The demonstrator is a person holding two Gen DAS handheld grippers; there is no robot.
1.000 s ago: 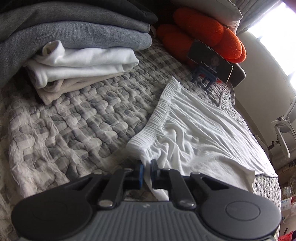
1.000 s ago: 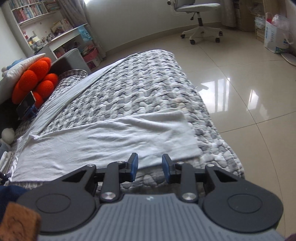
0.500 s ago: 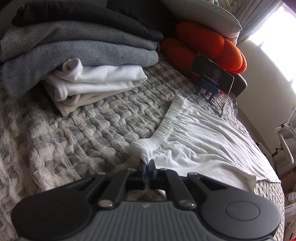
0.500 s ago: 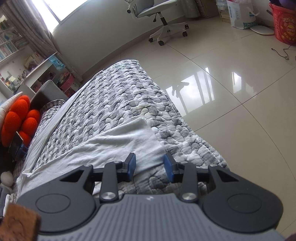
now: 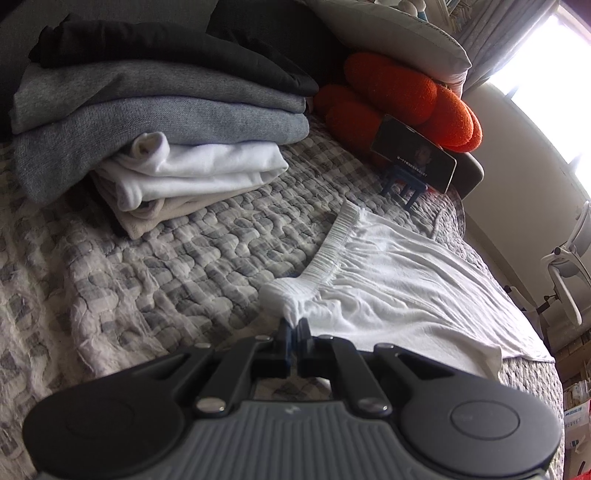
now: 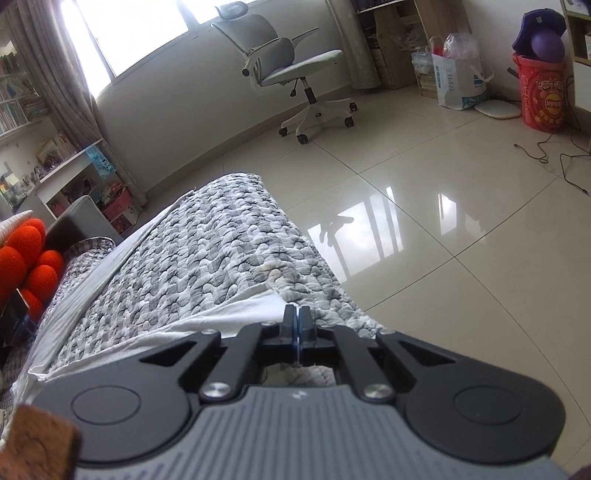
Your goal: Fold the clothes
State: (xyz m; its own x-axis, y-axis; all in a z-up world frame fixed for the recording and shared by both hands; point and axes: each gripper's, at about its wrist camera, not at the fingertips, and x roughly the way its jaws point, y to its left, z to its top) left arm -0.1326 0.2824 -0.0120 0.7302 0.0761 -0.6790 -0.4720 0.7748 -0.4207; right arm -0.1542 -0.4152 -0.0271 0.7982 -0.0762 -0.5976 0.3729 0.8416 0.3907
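Fabric of the white garment, spread on the quilt beside the folded stack, is pinched at its waistband corner by the left gripper. Opposite, the right gripper clamps its hem corner, likely for lifting both ends together.

A grey-and-white quilted bedspread covers the bed, and at 1 o'clock in the left wrist view orange plush cushions lie under a grey pillow, with a phone propped on a small blue stand just in front of them. In the right wrist view a white office chair stands at 12 o'clock on the glossy tiled floor. At 2 o'clock a red bucket stands near a white paper bag, and shelves of books line the wall at 10 o'clock.
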